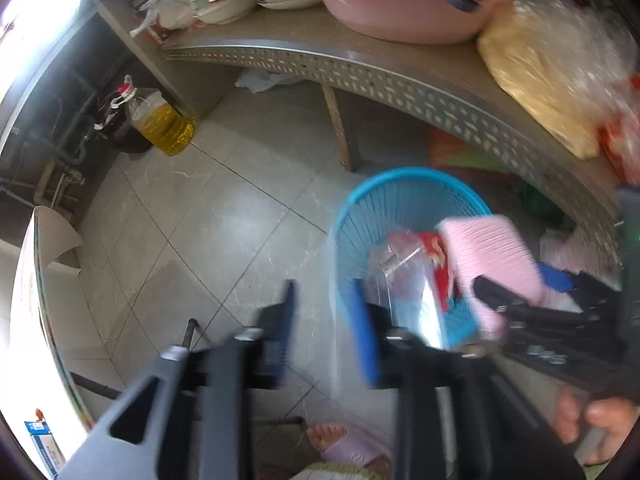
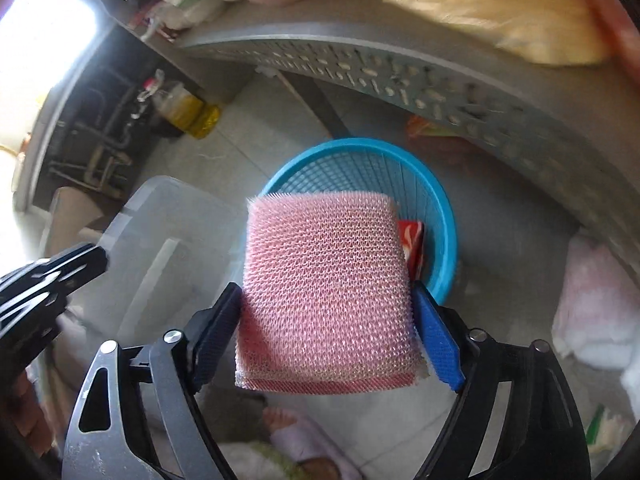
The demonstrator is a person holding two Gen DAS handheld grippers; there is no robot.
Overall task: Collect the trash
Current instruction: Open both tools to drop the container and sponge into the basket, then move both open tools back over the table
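Note:
A blue mesh waste basket (image 1: 360, 208) (image 2: 444, 216) stands on the tiled floor below the table. A red wrapper (image 1: 438, 252) (image 2: 412, 240) and clear plastic (image 1: 400, 268) lie in it. My right gripper (image 2: 326, 312) is shut on a pink foam net pad (image 2: 324, 292) and holds it just above the basket; it also shows in the left wrist view (image 1: 492, 260). My left gripper (image 1: 326, 312) is open and empty, its blue pads (image 1: 362, 332) beside the basket's near left rim.
A grey perforated table (image 1: 360, 68) holds a pink basin (image 1: 404, 12), bowls, and a yellow bag (image 1: 536, 80). Oil bottles (image 1: 164, 120) stand by pipes at the left. A clear plastic lid (image 2: 168, 248) lies left of the basket. Pink foam (image 2: 596, 300) lies at the right.

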